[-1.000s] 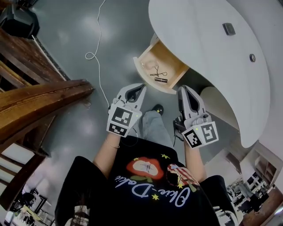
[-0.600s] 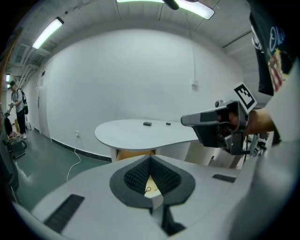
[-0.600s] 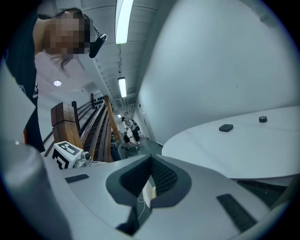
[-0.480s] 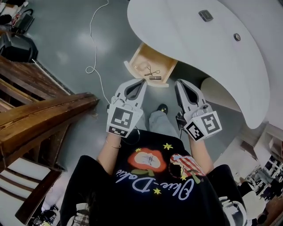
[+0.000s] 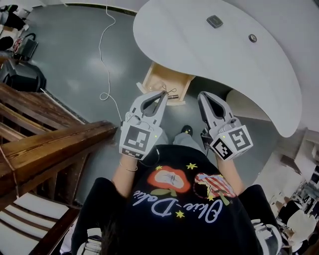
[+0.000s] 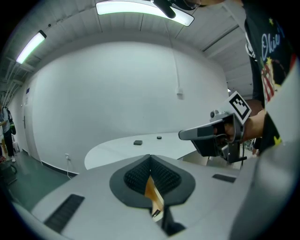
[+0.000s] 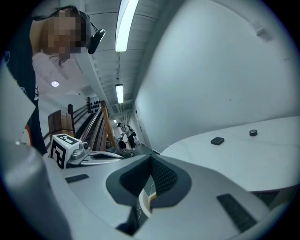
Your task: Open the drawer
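Just past the clenched left hand-held gripper (image 5: 163, 94) (right hand-held gripper (image 5: 204, 97) clenched too) lies the drawer (image 5: 158, 78).

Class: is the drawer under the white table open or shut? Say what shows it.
Open: the drawer juts out from under the white table, its wooden inside showing.

Bare grey room with a curved white table and a dark timber stair

From where I stood, the glossy grey floor (image 5: 70, 55) spread from ten to twelve o'clock, with a thin white cable (image 5: 100, 50) trailing across it at eleven. The rounded white table (image 5: 264, 79) filled one to three o'clock, with a small dark square block (image 5: 215, 21) and a round disc (image 5: 252, 38) lying apart on top. Dark wooden stair rails (image 5: 50, 144) came in at eight to nine. A plain white wall (image 6: 117, 93) curved behind, under long ceiling strip lights (image 6: 143, 8).
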A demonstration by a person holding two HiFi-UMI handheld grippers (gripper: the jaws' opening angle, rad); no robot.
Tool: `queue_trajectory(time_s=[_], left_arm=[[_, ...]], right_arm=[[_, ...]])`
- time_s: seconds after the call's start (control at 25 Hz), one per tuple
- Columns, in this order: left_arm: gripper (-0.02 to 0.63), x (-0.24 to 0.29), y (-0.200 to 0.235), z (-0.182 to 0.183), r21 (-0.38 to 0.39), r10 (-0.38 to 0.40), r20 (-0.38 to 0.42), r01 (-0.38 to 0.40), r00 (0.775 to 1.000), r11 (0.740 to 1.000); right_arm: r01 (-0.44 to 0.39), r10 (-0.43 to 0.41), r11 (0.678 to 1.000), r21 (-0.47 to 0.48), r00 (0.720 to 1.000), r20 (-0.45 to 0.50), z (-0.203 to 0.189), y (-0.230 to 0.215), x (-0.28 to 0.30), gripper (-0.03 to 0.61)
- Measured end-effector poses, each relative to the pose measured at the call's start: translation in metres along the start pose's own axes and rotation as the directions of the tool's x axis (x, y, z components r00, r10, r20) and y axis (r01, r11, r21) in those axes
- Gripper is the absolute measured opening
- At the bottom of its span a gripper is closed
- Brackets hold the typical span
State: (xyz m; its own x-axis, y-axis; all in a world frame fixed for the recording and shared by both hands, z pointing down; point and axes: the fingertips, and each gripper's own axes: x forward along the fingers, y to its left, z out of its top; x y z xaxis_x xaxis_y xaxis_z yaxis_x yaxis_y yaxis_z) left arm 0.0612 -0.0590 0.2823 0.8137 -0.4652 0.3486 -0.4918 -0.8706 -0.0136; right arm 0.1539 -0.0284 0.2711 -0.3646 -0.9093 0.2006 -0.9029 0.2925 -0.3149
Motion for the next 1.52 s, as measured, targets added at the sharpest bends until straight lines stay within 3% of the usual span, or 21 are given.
queue_trajectory(time_s=[0.52, 1.52], left_arm=[[0.005, 0.010, 0.002, 0.033, 0.066, -0.006, 0.040, 0.004, 0.999, 0.998], [0.005, 0.010, -0.003, 0.029, 0.075, 0.003, 0.032, -0.005, 0.999, 0.997]], right_arm=[[0.015, -0.013, 1.000, -0.016, 0.997, 0.076, 0.031, -0.009, -0.010, 0.000], [0.020, -0.020, 1.000, 0.003, 0.998, 0.059, 0.024, -0.012, -0.014, 0.000]])
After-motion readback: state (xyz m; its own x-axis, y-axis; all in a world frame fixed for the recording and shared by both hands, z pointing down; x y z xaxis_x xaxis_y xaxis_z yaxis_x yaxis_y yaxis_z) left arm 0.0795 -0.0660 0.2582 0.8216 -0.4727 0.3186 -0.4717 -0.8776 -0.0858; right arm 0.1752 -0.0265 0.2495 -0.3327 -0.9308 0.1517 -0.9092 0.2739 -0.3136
